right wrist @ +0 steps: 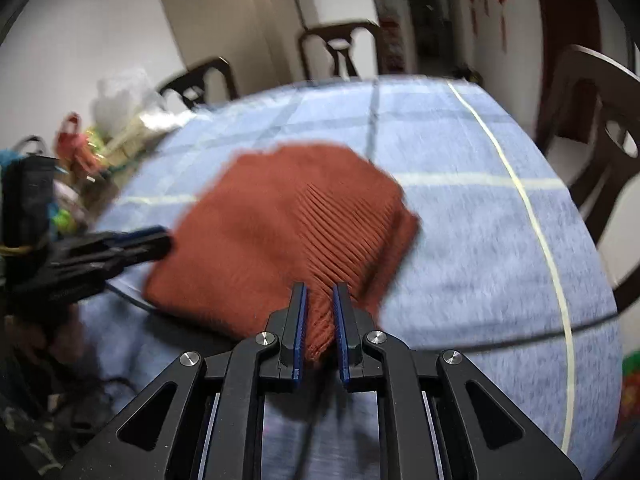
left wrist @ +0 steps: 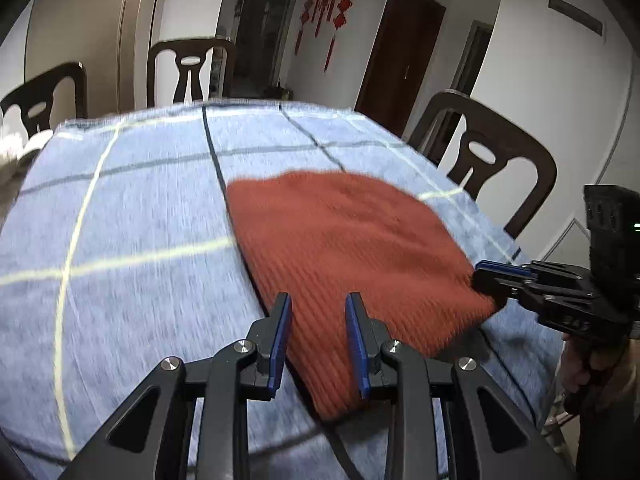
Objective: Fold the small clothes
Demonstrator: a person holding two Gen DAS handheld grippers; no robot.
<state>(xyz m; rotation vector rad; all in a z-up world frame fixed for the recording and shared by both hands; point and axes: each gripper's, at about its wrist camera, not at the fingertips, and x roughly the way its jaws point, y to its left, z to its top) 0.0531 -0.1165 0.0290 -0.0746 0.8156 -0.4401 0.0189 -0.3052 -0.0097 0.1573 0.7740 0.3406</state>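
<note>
Blue checked tablecloth [left wrist: 132, 216], rust-red knit garment [left wrist: 344, 240] lying on it.
My left gripper [left wrist: 318, 336] straddles its near edge, jaws apart; my right gripper [right wrist: 320, 320], slightly parted, has a corner between its pads.

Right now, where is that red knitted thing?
The red knitted garment lies on the blue checked tablecloth, right of its dark stripe, near the table's front edge.

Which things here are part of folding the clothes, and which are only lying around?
Belong to the job:
- rust-red knitted garment
- left gripper, jaws apart around its near edge
- right gripper, a corner between its jaws
- blue checked tablecloth

Just lying about:
- dark chairs
- clutter of bags at the table end
- red wall ornaments
</note>
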